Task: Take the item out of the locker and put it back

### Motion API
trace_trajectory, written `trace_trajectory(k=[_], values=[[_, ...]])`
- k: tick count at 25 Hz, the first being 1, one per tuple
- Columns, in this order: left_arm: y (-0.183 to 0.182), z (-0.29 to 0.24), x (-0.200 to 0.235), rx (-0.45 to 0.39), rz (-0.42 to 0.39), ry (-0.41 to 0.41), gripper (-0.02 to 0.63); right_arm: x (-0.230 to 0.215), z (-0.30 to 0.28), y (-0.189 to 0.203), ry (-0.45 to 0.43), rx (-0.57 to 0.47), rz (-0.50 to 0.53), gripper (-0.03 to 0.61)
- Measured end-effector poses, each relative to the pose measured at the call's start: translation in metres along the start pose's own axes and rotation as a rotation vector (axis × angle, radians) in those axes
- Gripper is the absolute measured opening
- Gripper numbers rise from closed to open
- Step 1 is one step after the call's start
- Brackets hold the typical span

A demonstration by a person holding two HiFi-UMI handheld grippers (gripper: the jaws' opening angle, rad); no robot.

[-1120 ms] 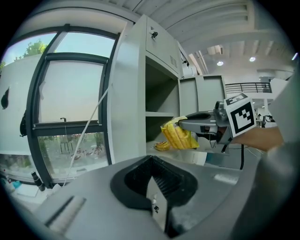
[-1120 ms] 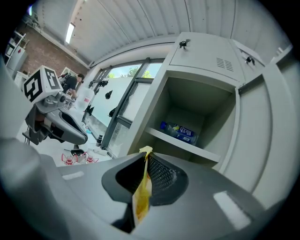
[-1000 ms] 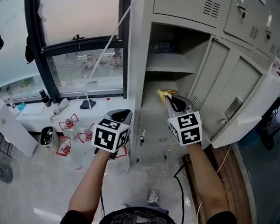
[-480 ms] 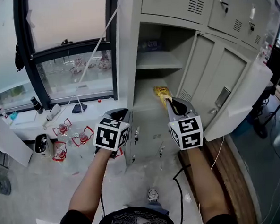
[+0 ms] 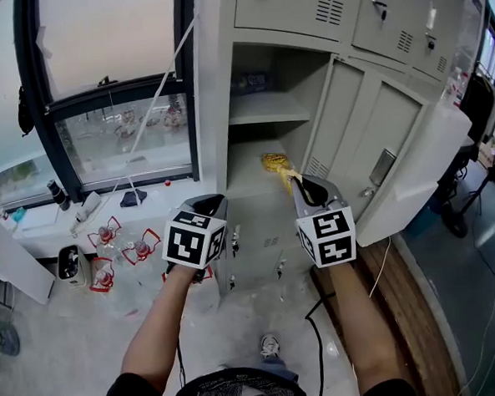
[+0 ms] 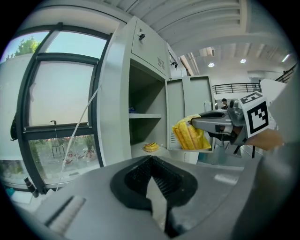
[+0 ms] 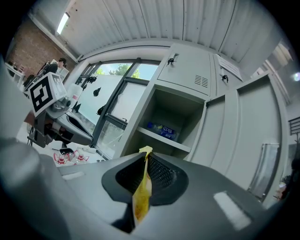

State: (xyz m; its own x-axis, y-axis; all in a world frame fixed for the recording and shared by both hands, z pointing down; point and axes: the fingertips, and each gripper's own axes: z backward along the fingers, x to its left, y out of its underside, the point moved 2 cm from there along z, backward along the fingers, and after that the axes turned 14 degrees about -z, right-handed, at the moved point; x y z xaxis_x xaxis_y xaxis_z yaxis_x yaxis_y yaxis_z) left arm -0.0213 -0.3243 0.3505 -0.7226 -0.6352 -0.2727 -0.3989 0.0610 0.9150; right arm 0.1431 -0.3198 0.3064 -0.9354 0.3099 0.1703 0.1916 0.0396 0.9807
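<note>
Right gripper (image 5: 299, 184) is clamping down tight on a yellow packet (image 6: 191, 136), pinching it by one end, with the pads squeezing the wrapper flat. In the right gripper view the packet (image 7: 141, 196) is standing on edge between the jaws, faces upright and thin edge toward the camera. The rest of it is sticking out past the jaw tips, so its long axis is running roughly in line with the gripper, pointing at the open locker (image 5: 214, 94). It's hanging in the air just in front of the lower shelf (image 5: 248, 178), not resting on anything. Left gripper (image 5: 206, 205) is hovering beside it with jaws pressed together and nothing between them.
</note>
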Motion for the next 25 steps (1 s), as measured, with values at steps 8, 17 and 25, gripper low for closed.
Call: trace_trajectory(k=[8, 17, 25], values=[[-0.002, 0.0, -0.003, 0.005, -0.003, 0.001, 0.0, -0.003, 0.003, -0.001, 0.003, 0.0, 0.004, 0.035], [-0.009, -0.002, 0.003, -0.002, 0.007, -0.015, 0.0, -0.011, -0.001, -0.029, -0.006, -0.029, 0.079, 0.035], [-0.025, -0.005, 0.016, -0.022, 0.004, -0.044, 0.0, -0.023, -0.013, -0.081, -0.004, -0.093, 0.192, 0.035]])
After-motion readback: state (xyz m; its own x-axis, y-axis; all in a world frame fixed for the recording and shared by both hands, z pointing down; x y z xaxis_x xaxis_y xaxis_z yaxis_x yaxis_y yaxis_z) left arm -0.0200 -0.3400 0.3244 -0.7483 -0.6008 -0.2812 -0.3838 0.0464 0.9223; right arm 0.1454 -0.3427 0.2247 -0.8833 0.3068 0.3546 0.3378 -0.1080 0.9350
